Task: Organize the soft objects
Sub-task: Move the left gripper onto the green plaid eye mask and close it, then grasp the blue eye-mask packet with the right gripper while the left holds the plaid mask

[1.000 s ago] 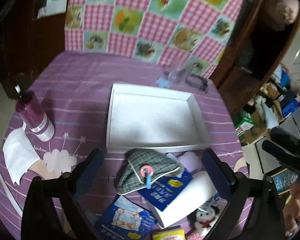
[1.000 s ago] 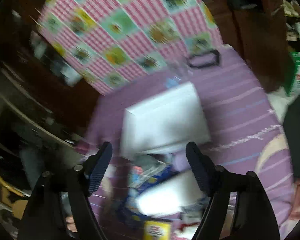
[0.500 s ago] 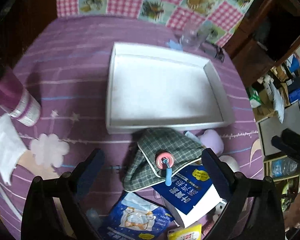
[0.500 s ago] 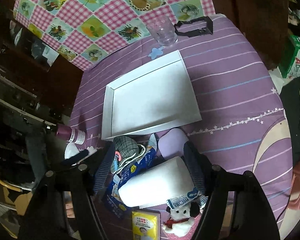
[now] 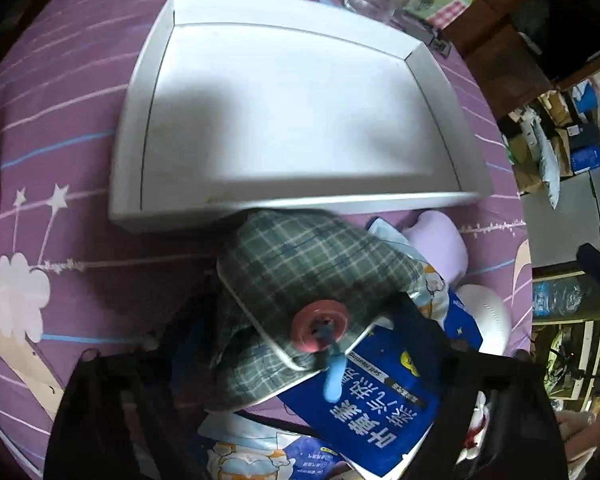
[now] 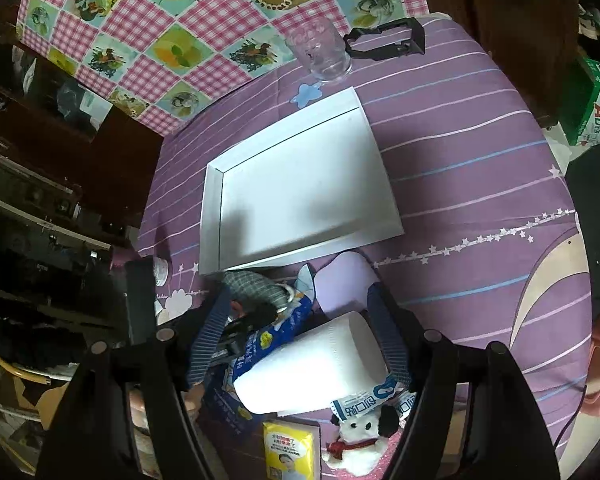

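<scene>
A green plaid pouch [image 5: 300,272] with a pink button [image 5: 320,326] lies on a pile just in front of the empty white tray [image 5: 140,128]. My left gripper [image 5: 300,344] is open, its fingers on either side of the pouch. The pouch also shows in the right wrist view [image 6: 256,286]. My right gripper [image 6: 300,332] is open above a white paper roll [image 6: 312,368]. Beside it lie a lilac soft pad [image 6: 344,284], a blue pack [image 6: 256,352], a yellow tissue pack [image 6: 288,450] and a small white plush toy [image 6: 360,440].
A clear glass [image 6: 320,52] and a black clip [image 6: 384,40] stand behind the tray. A small bottle [image 6: 158,268] stands left of the tray. The purple cloth [image 6: 480,160] covers the table, with a checked cloth [image 6: 180,20] at the back.
My left gripper has moved down and forward, closing in on the plaid pouch. My right gripper has lowered over the paper roll.
</scene>
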`<state>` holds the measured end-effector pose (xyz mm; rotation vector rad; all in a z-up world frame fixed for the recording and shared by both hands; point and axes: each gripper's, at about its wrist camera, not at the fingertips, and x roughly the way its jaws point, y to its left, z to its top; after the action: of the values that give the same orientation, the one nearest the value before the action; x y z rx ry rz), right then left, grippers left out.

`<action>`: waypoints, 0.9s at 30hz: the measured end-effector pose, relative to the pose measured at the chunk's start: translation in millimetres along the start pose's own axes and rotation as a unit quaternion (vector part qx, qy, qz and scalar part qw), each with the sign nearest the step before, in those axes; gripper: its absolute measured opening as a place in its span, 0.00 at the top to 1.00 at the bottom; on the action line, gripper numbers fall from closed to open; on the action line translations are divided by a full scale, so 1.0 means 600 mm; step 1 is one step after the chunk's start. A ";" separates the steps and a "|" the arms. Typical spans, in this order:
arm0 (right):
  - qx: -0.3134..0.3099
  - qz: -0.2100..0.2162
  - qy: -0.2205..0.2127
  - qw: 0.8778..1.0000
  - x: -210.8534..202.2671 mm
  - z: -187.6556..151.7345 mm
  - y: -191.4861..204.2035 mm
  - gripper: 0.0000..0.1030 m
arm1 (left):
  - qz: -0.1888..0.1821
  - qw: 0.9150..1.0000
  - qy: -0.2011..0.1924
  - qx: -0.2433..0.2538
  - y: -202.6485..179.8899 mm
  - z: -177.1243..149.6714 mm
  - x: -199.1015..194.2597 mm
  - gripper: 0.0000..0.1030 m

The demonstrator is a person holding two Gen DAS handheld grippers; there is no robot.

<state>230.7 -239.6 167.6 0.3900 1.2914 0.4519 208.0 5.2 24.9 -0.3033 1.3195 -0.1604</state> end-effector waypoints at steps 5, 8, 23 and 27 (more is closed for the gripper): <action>-0.003 -0.001 0.001 1.000 0.003 -0.002 0.004 0.30 | 0.012 1.000 0.006 -0.004 -0.002 -0.003 -0.002 0.53; -0.008 -0.005 0.004 1.000 0.007 -0.002 0.008 0.30 | 0.012 1.000 0.004 -0.006 0.000 -0.003 -0.008 0.59; -0.022 0.002 0.064 0.998 0.085 -0.007 0.020 0.30 | 0.045 0.999 -0.021 0.008 0.002 -0.006 -0.041 0.62; -0.016 0.005 0.091 0.996 0.119 -0.007 0.016 0.30 | 0.042 0.999 -0.022 0.002 0.011 -0.005 -0.048 0.62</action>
<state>240.8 -193.6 112.9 0.3336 1.4584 0.5245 197.4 19.2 49.1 -0.2467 1.2850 -0.0850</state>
